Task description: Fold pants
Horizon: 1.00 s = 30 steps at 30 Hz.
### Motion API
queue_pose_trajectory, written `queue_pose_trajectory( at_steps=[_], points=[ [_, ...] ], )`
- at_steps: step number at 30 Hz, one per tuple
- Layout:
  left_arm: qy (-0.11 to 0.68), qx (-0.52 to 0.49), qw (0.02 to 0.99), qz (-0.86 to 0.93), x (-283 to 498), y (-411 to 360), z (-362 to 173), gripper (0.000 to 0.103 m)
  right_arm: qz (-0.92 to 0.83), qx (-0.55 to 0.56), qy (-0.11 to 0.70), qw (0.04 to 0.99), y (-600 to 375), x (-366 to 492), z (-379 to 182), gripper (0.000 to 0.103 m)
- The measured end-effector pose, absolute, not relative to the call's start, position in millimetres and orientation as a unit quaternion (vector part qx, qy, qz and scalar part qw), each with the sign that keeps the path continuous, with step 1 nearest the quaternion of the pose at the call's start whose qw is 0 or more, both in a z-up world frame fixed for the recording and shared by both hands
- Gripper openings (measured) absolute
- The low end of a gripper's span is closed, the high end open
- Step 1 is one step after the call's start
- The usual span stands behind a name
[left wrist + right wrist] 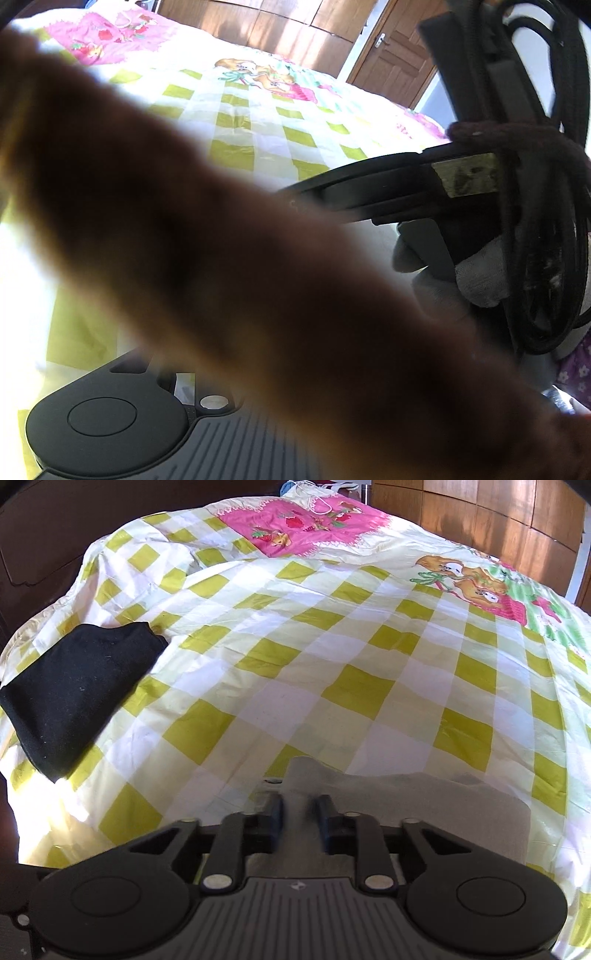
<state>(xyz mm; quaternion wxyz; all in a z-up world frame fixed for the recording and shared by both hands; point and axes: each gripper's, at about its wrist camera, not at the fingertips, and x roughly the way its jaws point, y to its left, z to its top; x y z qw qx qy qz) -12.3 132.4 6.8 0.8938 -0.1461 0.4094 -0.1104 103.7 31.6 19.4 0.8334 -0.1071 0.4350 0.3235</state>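
Grey cloth (388, 794), apparently the pants, sits pinched in my right claw (298, 818) over the checked bedsheet (332, 646). Brown blur (221, 258) hides my left claw; its state I cannot tell. Black folded garment (74, 686) lies well apart. Folding looks unfinished.

Matt black cloth pants (79, 690) — smooth cotton bedsheet (314, 657).

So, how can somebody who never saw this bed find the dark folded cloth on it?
Look at the bed's checked green and white sheet in the right wrist view. Near its left edge lies the black folded cloth, flat on the sheet. It is the only plain dark piece there; the grey fabric lies by the right gripper.
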Motion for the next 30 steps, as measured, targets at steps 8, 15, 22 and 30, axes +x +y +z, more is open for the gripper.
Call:
queue_pose_trajectory(
  at_steps=[8,15,22,30],
  points=[
    [0.381,-0.166,0.903,-0.107,-25.4,142.5,19.7,0.013,0.363,-0.088,0.389,0.842,34.0,83.0,62.4,0.021],
    [0.424,-0.196,0.881,-0.071,-28.2,160.7,1.3,0.013,0.420,-0.155,0.404,0.798,89.0,70.6,9.1,0.021],
    [0.462,-0.214,0.859,-0.054,-26.3,170.0,-14.8,0.014,0.494,-0.164,0.431,0.737,102.4,70.8,-16.0,0.028],
    [0.464,-0.213,0.859,-0.045,-26.5,169.3,-12.8,0.020,0.530,-0.090,0.460,0.707,82.1,74.3,0.1,0.029]
  ],
)
